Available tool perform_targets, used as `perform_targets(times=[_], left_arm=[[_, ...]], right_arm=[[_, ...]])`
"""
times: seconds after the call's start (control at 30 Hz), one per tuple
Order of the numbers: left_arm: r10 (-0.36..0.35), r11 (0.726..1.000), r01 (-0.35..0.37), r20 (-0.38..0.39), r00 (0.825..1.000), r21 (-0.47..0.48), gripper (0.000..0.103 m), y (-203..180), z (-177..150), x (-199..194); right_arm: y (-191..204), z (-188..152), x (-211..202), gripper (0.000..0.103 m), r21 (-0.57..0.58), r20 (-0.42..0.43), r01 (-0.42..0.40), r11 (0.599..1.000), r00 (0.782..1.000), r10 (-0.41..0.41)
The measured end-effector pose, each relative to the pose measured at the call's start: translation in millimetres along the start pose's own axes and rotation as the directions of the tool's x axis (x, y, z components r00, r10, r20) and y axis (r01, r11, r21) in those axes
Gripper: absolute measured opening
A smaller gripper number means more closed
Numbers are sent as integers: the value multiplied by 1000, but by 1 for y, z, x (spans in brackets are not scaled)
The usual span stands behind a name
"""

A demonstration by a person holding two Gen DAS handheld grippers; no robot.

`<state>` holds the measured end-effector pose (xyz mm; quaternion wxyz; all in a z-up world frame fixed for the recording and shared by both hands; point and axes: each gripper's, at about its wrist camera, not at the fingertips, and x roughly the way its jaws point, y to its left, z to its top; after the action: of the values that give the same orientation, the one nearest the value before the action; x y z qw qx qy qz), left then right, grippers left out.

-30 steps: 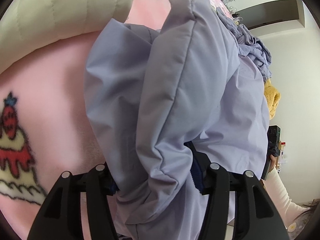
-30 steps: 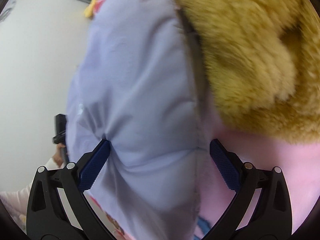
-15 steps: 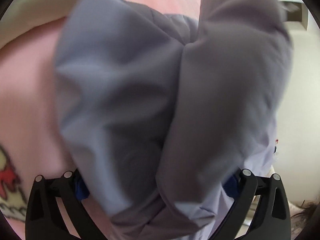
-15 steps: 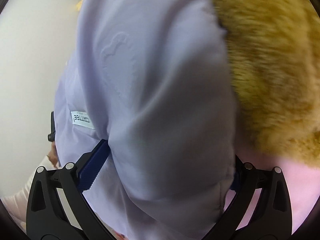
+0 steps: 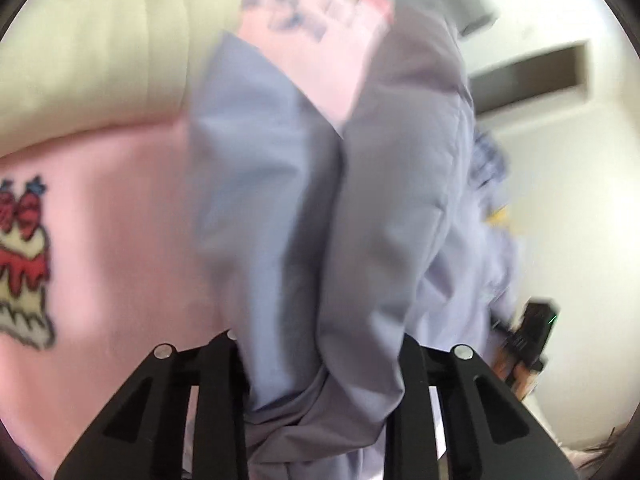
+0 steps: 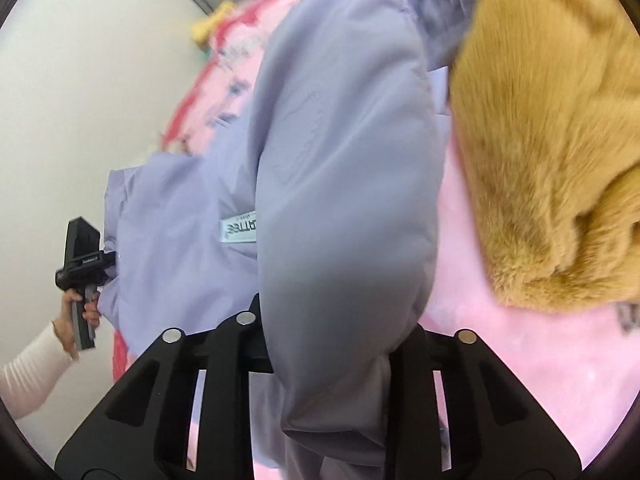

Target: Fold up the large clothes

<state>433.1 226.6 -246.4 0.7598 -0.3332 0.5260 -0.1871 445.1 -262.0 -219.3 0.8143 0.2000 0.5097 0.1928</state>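
A large lavender padded jacket [image 5: 320, 208] hangs over a pink blanket [image 5: 132, 240]. My left gripper [image 5: 320, 364] is shut on a thick bunch of the jacket; its fingertips are hidden by the fabric. In the right wrist view the jacket [image 6: 344, 184] fills the middle, with a white label [image 6: 238, 230] on its inner side. My right gripper [image 6: 336, 348] is shut on a padded fold of it. The left gripper [image 6: 82, 252] shows at the far left of this view, held in a hand at the jacket's edge.
A tan fluffy garment [image 6: 552, 140] lies on the pink blanket [image 6: 500, 340] at the right. A cream quilted cushion [image 5: 88, 52] sits at the upper left. The blanket carries a cartoon cake print [image 5: 24, 264]. White walls and a dark shelf [image 5: 532, 76] lie beyond.
Both grippers closed from wide open onto the jacket fabric. The jacket has been lifted and shifted, which uncovered more pink blanket and the jacket's label.
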Motion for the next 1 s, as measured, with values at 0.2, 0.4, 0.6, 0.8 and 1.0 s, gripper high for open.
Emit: perform_targets(times=[0.2,0.4,0.6,0.8,1.0], left_arm=[[-56,990,71,124,991,-119,25,9,-56,-49],[-37,988,66,197,980,-142,25,8,-110,-119],[53,991,-19,255,965,-134,25,-12,-149,-183],[135,979,-65,373,918,-194,25,-26,-179,-249],[107,980,-2,510,853,-201,26,19,-162,-300]], right_arm=[[54,-44,-67,22,-126,108,50,991,993,-37],[109,-75,-103,22,-187,113,-8,982,993,30],[156,-109,-102,22,-201,86,-61,978,993,79],[201,-89,-91,22,-245,35,-160,956,984,173],[281,-46,-64,22,-408,32,-192,892,974,225]])
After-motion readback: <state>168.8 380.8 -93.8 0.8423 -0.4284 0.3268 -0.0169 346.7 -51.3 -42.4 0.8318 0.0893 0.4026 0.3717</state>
